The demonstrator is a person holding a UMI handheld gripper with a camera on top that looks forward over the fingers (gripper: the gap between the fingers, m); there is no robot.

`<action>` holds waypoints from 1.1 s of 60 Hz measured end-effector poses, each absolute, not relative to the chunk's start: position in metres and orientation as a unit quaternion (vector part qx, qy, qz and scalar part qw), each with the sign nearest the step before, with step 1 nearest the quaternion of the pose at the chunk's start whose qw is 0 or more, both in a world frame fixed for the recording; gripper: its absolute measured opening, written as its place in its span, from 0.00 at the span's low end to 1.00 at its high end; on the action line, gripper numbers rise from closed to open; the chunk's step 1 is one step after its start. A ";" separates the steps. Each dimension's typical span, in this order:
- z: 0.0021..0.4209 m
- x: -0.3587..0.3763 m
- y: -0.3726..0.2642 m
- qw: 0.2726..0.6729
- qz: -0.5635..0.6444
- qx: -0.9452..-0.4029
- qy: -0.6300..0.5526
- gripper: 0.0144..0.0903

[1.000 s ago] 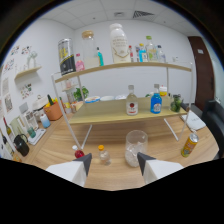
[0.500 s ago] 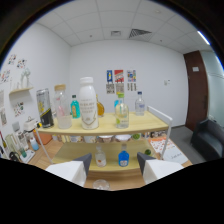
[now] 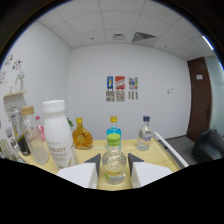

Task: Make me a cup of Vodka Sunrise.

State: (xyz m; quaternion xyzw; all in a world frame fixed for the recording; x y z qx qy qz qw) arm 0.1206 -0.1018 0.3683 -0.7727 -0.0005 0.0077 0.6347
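A clear glass bottle with a green cap [image 3: 114,159] stands on the top shelf [image 3: 161,152] of a wooden rack. My gripper [image 3: 114,161] is level with it, and the bottle stands between the two white fingers [image 3: 90,169]. The fingertips lie close against its sides, and I cannot make out any pressing. The bottle's base is hidden behind the fingers. Right behind it stands a blue bottle with a yellow cap [image 3: 113,127].
On the same shelf stand a tall white bottle marked ENJOY [image 3: 58,134], a round amber bottle [image 3: 82,137], a clear bottle with a dark blue cap [image 3: 144,134] and a slim clear bottle [image 3: 34,139]. Posters [image 3: 121,89] hang on the far wall beside a brown door [image 3: 202,100].
The view has climbed from the lower shelf and table to the top shelf and closed in. The green-capped bottle, earlier ahead among the others, now stands between the fingers.
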 end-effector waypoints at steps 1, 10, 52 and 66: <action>0.368 0.120 -0.101 0.634 0.008 -0.773 -0.002 0.40; 0.367 0.123 -0.106 0.631 0.000 -0.776 -0.001 0.29; 0.245 0.119 -0.235 0.583 0.027 -0.812 0.012 0.28; 0.161 0.121 -0.226 0.537 -0.029 -0.842 -0.030 0.28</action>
